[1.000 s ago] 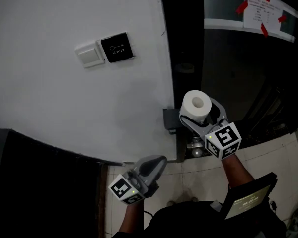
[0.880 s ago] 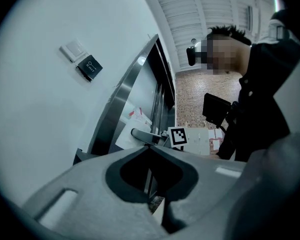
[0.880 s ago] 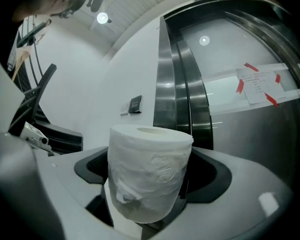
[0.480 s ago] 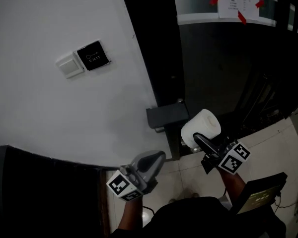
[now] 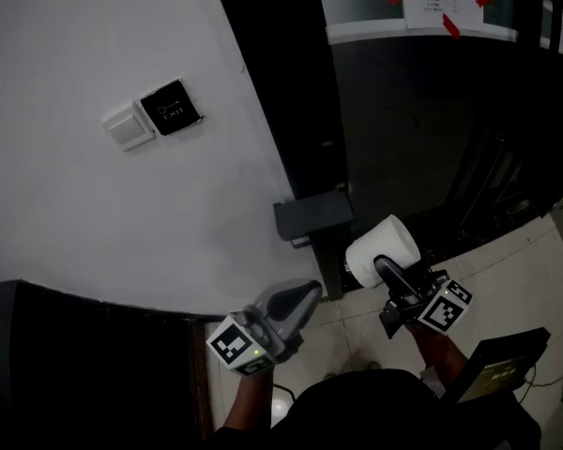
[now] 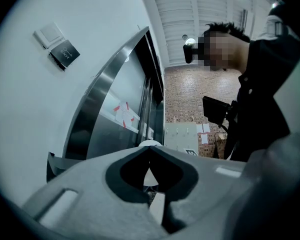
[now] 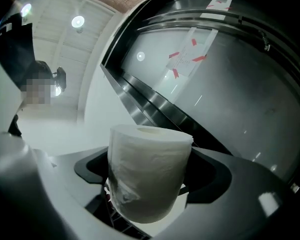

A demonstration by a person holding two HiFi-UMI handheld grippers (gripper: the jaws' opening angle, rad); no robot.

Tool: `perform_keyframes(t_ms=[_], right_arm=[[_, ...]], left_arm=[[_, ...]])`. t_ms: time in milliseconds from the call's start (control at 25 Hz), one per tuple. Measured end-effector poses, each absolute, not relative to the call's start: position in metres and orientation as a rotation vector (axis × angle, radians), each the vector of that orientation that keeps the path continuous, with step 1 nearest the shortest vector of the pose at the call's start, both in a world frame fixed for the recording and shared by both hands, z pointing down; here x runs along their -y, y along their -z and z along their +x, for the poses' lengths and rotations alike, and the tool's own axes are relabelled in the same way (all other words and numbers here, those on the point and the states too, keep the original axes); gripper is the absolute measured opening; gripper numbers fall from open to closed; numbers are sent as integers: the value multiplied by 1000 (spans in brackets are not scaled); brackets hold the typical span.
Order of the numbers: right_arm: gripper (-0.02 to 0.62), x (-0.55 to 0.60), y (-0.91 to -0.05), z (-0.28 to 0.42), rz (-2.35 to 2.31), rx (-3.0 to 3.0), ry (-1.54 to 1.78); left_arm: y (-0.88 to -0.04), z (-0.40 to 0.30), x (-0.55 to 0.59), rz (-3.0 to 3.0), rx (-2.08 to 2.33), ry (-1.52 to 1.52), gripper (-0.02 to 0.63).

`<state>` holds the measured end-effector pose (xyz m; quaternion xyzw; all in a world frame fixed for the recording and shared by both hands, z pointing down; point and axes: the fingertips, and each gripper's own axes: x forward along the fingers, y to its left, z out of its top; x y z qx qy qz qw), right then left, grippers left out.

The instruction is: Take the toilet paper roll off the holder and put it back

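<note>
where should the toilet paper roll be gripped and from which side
Grip the toilet paper roll across its curved wall, coming in from the side as the right gripper does; that leaves the hollow core end open.

A dark, box-shaped holder (image 5: 311, 218) juts out low on the white wall (image 5: 122, 232), just where it meets the black door frame (image 5: 281, 92). Below lies a pale tiled floor (image 5: 530, 284). What may be a thin cable (image 5: 542, 368) lies on it at the right.
</note>
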<state>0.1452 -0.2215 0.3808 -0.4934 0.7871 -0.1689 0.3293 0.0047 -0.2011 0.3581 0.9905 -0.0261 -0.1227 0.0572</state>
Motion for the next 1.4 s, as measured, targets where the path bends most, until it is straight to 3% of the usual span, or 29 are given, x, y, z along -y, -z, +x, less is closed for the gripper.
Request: perform_keyframes(t_ms=[1400], right_arm=[[451,226,-388,151,-1293,-2028,481]], left_arm=[[-365,0,192,2963,98,390,-3]])
